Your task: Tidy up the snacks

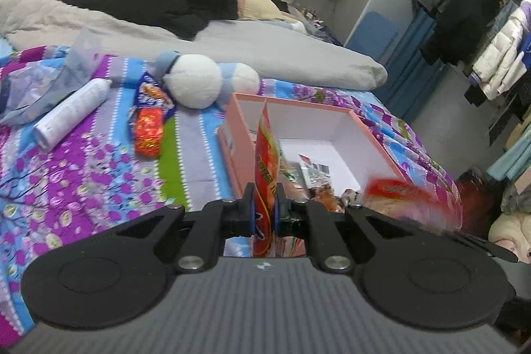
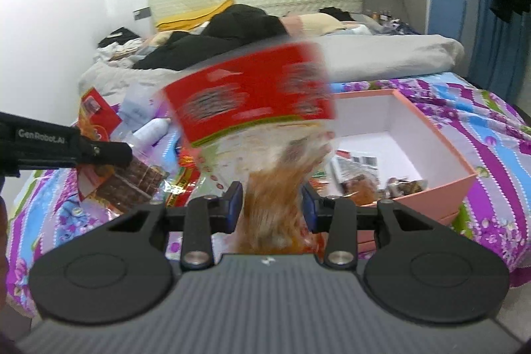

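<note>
left hand-held gripper (image 1: 265, 204): pinching red packet (image 1: 264, 161) | right hand-held gripper (image 2: 272, 204): clamping red-labelled bag (image 2: 265, 121)

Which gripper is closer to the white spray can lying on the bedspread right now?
Left. The left gripper, shut on a red snack packet, is nearer the white spray can. The right gripper, holding a red-labelled bag, is farther, beside the pink cardboard box.

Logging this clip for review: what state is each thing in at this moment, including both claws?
left claw: shut on red snack packet, held edge-on
right claw: shut on red-labelled snack bag, blurred
pink box: open, a few snacks inside
white bottle: lying on bedspread
loose snack packets: lying outside the box
</note>
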`<state>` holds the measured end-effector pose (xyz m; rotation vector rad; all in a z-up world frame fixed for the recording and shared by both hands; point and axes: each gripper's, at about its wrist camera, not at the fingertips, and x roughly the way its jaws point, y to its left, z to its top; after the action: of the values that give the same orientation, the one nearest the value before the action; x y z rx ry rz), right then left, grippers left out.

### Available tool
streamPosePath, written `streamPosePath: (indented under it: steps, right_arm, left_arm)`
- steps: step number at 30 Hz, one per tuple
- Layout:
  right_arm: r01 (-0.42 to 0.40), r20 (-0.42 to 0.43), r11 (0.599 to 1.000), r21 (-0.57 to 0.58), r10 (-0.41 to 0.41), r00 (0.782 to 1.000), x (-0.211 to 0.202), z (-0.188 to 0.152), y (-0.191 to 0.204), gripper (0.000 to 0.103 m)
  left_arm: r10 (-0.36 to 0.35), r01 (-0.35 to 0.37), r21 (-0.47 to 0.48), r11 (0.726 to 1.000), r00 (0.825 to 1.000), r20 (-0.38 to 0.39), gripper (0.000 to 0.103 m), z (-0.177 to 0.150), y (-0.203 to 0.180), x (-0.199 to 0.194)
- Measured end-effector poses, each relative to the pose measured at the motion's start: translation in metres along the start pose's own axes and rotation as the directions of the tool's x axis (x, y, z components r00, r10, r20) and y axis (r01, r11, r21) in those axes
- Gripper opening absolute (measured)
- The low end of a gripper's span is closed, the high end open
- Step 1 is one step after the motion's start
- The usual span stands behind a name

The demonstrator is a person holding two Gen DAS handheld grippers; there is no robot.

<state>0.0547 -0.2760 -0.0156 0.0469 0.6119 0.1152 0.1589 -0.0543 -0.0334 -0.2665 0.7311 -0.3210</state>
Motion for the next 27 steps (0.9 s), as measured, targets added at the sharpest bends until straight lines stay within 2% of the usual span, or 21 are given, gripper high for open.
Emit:
streamPosePath:
  steps: [1, 2, 5, 12, 15, 22, 27]
  right_arm:
    - [0.001, -0.005, 1.0, 0.011, -0.001, 1.0, 0.003, 0.002, -0.006, 0.025]
    - [0.006, -0.006, 1.0, 0.019, -0.006, 1.0, 0.006, 0.004, -0.01, 0.024]
    - [0.029, -0.025, 0.999, 0.012, -0.029, 0.999, 0.025, 0.005, -0.024, 0.022]
    - [0.038, -0.09, 0.995, 0.087, -0.03, 0.996, 0.065, -0.004, -0.06, 0.02]
    - [0.045, -0.105, 0.993, 0.105, -0.034, 0.994, 0.075, -0.008, -0.07, 0.02]
    - [0.057, -0.125, 0.988, 0.147, -0.038, 0.991, 0.079, -0.02, -0.084, 0.02]
    - [0.075, -0.098, 0.987, 0.143, -0.061, 0.993, 0.059, -0.023, -0.089, 0.022]
  left_arm:
    - [-0.003, 0.003, 0.005, 1.0, 1.0, -0.004, 0.011, 0.003, -0.003, 0.006]
    - [-0.007, 0.007, 0.01, 1.0, 1.0, -0.01, 0.011, 0.007, -0.007, 0.014]
    - [-0.008, 0.008, 0.019, 1.0, 0.999, -0.032, 0.011, 0.016, -0.017, 0.04]
    - [0.002, 0.001, 0.026, 1.0, 0.994, -0.108, 0.011, 0.02, -0.023, 0.094]
    - [0.002, 0.002, 0.033, 0.999, 0.993, -0.118, 0.012, 0.021, -0.024, 0.109]
    - [-0.004, 0.011, 0.057, 0.998, 0.992, -0.125, 0.012, 0.028, -0.033, 0.128]
    - [-0.021, 0.032, 0.093, 0.995, 0.994, -0.108, 0.012, 0.031, -0.046, 0.126]
